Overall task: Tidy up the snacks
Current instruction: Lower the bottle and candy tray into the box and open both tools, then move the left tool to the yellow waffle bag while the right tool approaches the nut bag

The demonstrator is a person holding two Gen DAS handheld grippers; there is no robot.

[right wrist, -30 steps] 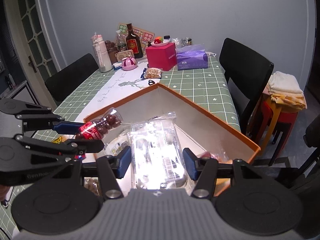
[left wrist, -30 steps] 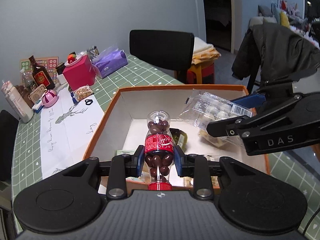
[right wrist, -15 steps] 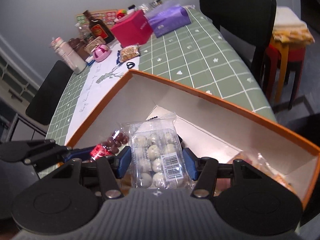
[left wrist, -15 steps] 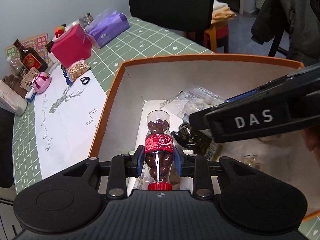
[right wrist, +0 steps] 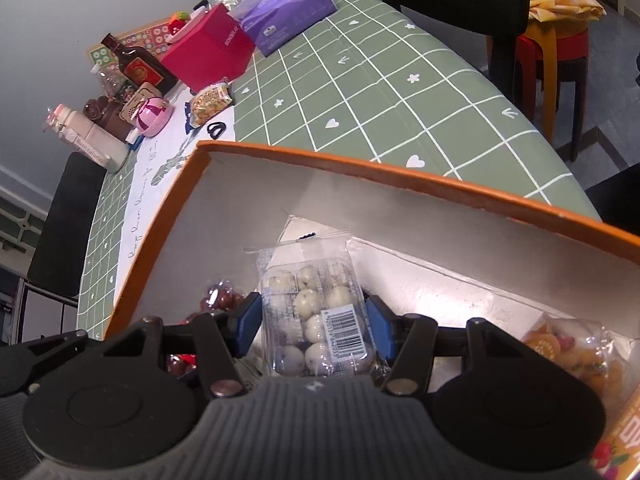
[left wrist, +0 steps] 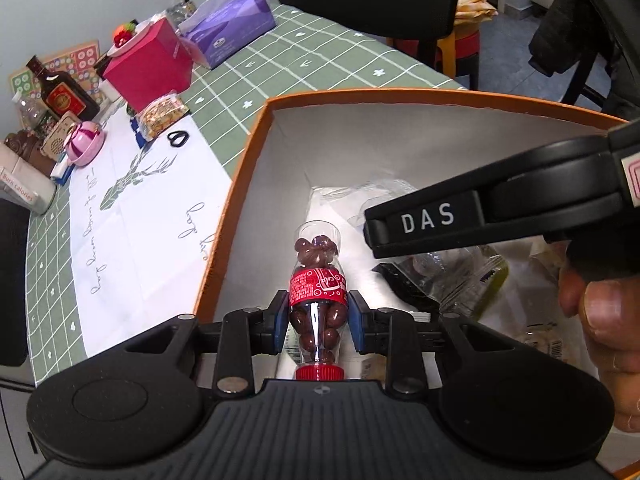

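In the left wrist view, the left gripper (left wrist: pixel 319 316) pinched a small cola-shaped bottle (left wrist: pixel 317 295) of brown chocolate balls at lower centre, its blue pads pressed on either side of the red label, whose white script was too small to read; the red cap pointed toward the camera. The bottle hung over the white interior of the orange-rimmed box (left wrist: pixel 248 152), which filled the middle of the frame. At right, the right gripper (left wrist: pixel 472 216) crossed the picture, its black finger lettered "DAS", with a hand (left wrist: pixel 608 320) gripping it at the right edge. In the right wrist view, that gripper (right wrist: pixel 314 322) was clamped on a clear pack of white balls (right wrist: pixel 316 312) at lower centre, a barcode sticker facing up, held inside the box. A bag of orange snacks (right wrist: pixel 568 352) lay in the box at lower right. On the green checked tablecloth (right wrist: pixel 380 92) at upper left stood a white bottle (right wrist: pixel 90 146) reading "Burn calories", a dark liquor bottle (right wrist: pixel 136 66), a red carton (right wrist: pixel 212 48) and a purple tissue pack (right wrist: pixel 286 16).
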